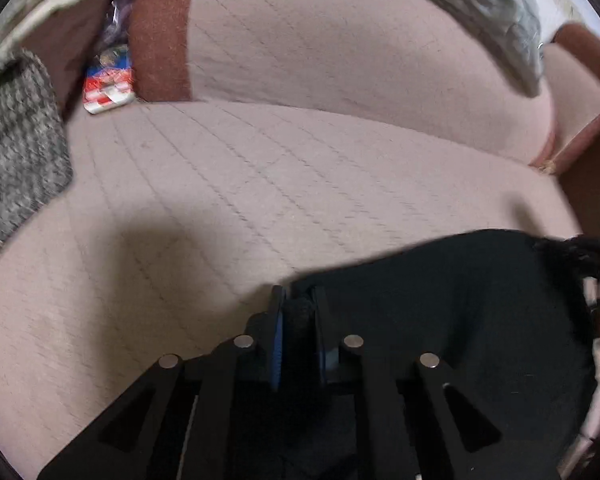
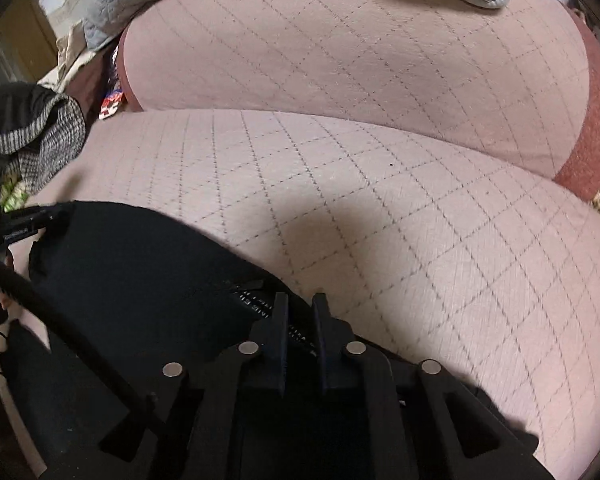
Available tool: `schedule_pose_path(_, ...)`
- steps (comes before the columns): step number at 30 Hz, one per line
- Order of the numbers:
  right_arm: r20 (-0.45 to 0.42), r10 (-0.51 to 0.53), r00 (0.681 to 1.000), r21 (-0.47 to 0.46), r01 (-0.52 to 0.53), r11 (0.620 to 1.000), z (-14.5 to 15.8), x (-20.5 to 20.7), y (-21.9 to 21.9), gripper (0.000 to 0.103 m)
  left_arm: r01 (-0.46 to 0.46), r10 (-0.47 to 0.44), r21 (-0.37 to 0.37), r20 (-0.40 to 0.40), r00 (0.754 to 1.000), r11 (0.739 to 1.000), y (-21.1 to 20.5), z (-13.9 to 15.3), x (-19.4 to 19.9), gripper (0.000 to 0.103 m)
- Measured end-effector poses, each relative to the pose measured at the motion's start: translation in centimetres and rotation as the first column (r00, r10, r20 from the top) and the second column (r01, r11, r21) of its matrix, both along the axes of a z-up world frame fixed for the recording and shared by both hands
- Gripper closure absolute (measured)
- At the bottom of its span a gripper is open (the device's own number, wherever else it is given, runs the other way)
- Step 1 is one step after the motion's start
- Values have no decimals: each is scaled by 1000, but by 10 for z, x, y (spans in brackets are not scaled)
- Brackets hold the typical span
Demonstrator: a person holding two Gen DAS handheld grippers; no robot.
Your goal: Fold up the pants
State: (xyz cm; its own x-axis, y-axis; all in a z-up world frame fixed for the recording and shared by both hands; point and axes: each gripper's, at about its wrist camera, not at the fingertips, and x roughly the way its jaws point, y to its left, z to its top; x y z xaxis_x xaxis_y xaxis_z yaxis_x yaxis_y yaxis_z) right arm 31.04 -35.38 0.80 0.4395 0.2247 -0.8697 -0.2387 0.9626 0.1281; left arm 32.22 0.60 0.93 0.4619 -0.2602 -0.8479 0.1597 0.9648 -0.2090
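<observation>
Fingers (image 1: 278, 320) of the left gripper (image 1: 298, 300) are drawn nearly together with a roll of black cloth pinched between them, an edge of the black pants (image 1: 440, 300). The right gripper (image 2: 300, 304) is likewise almost closed, its fingers (image 2: 280, 312) clamped on the lettered elastic waistband (image 2: 252, 292) of the same pants. From the left fingers the cloth spreads off to the right; from the right fingers it spreads to the left, so the garment hangs or lies between the two tools, near the front edge of the seat.

Judging by this, the fold is at an early or middle step: both ends of one edge are held, but the pictures show no finished, flat, squared bundle, and how many layers lie under the cloth cannot be told. Laying it down, smoothing and the last fold seem left to do.

Ahead of both pairs of fingers stretches a pink quilted sofa seat (image 2: 380, 220), with the matching back cushion (image 2: 340, 40) beyond it and a grey quilted throw (image 1: 480, 8) draped over the top. Far left of the fingers lies a grey knit garment (image 1: 16, 140), and a red-and-white packet (image 1: 108, 88) sits wedged beside the back cushion.
</observation>
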Motion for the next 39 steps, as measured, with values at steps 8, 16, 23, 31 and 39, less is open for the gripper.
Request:
schedule_pose_path(8,79,-52,995,-5,53,999,49,-45,13,95,-8,8,-2,93,996,1000,3,41,-28,91)
schedule_pose_path(16,148,-54,987,2,54,999,111,-160,52,96,16,-7,-33,244,970,999,18,107,-128,91)
schedule_pose_path(23,74,-109,991,63,104,993,87,-302,56,102,23,-17,-20,266,964,1000,37,96,-243,90)
schedule_pose_path(31,-64,-263,963,35,266,963,27,-389,32,101,-10,9,7,111,994,1000,58,41,-323,83)
schedule_pose_path(39,16,-361,932,118,357,927,51,-404,22,71,-211,224,-212,38,974,954,106,49,-305,53)
